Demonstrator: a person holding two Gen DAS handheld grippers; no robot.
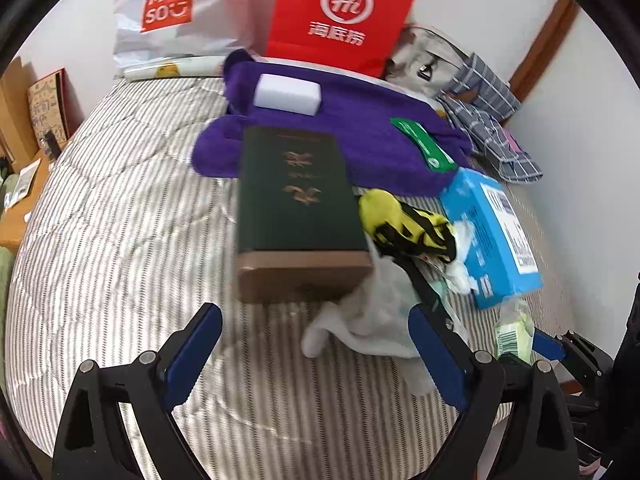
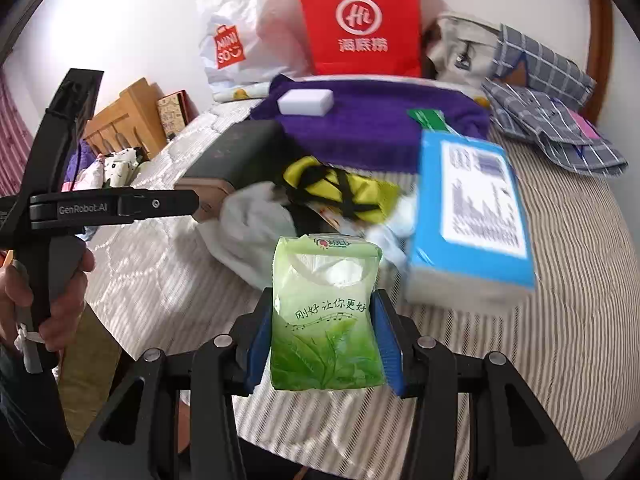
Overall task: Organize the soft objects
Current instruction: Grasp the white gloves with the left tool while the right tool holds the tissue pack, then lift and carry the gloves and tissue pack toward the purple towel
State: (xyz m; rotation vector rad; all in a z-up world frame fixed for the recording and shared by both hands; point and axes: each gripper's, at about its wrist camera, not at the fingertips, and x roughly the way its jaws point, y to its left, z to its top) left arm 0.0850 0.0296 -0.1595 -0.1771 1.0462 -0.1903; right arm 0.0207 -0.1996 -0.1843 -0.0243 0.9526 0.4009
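Over on the far left a wooden headboard (image 2: 120,118) stands past the edge of the striped bedspread (image 1: 120,240), with a small patterned box (image 2: 173,114) leaning by it. Against the wall sits a white Miniso bag (image 1: 176,12); its mouth is turned away, so I cannot tell what is in it. Next to it stands a red paper bag (image 1: 340,12), its contents likewise hidden.

In front of the bags lies a purple towel (image 1: 360,120) with a white sponge block (image 1: 288,94) on top and a green packet (image 1: 424,144) near its right edge. A dark green box (image 1: 292,200) rests partly on the towel, lid on.

The left gripper (image 1: 316,344) hangs wide open above the bedspread, nothing between its blue pads; a white cloth (image 1: 368,312) lies just ahead of it, by the box's corner. Behind the cloth is a yellow-and-black fabric piece (image 1: 404,224), then a blue tissue box (image 2: 472,208) with crumpled white tissue beside it.

The right gripper (image 2: 324,344) is clamped on a green tissue pack (image 2: 326,312), both pads pressed to its sides, the pack upright and lifted clear of the bed.

Far right, a grey checked shirt (image 2: 552,120) lies heaped beside a grey bag (image 2: 460,44).
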